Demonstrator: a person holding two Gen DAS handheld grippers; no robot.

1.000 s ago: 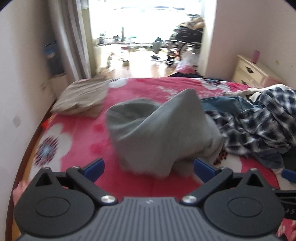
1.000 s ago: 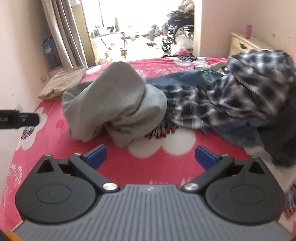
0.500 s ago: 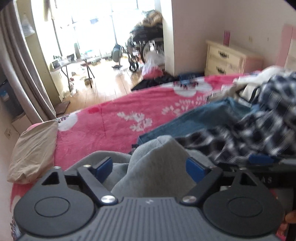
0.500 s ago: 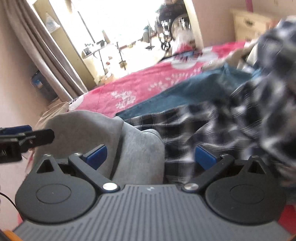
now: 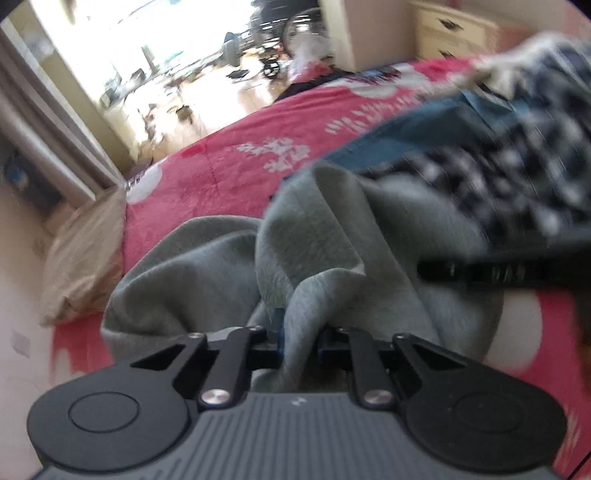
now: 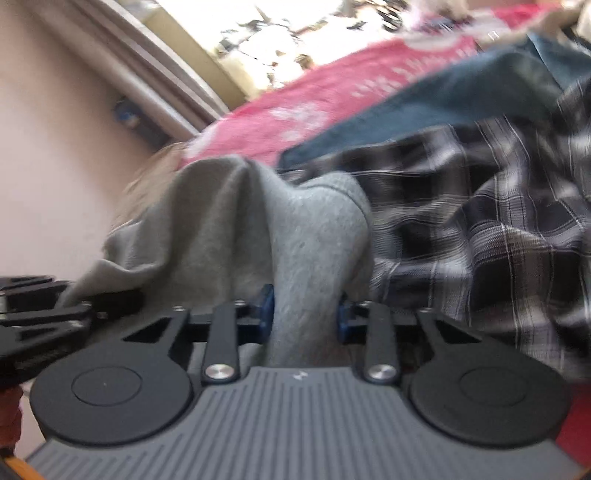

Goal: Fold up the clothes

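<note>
Lying bunched on the bed point(image 5: 229, 173), a grey sweatshirt point(image 5: 325, 229) sits near the side where a beige cushion point(image 5: 85, 258) is propped by the wall. Pink bedspread with white flower print shows around it.

Left gripper point(image 5: 298, 336): jaws drawn in tight, a thick fold of the grey cloth pinched between the blue pads. The fold runs up and away from the jaws in a ridge.

Right gripper point(image 6: 304, 310): also clamped on the sweatshirt, a rounded wad of grey fabric squeezed between its blue pads point(image 6: 265, 308). Both grips are on the same garment, close beside each other; part of the right gripper crosses the left view as a dark bar, and the left one's black body shows at the left edge of the right view.

Just to the right of the sweatshirt, touching it: a black-and-white checked shirt point(image 6: 480, 236) in a loose heap. Behind that, a dark blue garment point(image 6: 424, 107), spread flat over the bedspread, its edge under the checked cloth.

Beyond the bed: a pale curtain point(image 5: 48, 122) at the left, a bright doorway with clutter on a wooden floor, and a cream chest of drawers point(image 5: 450, 33) by the far wall. Both views are smeared with motion blur, details of the far room unclear.
</note>
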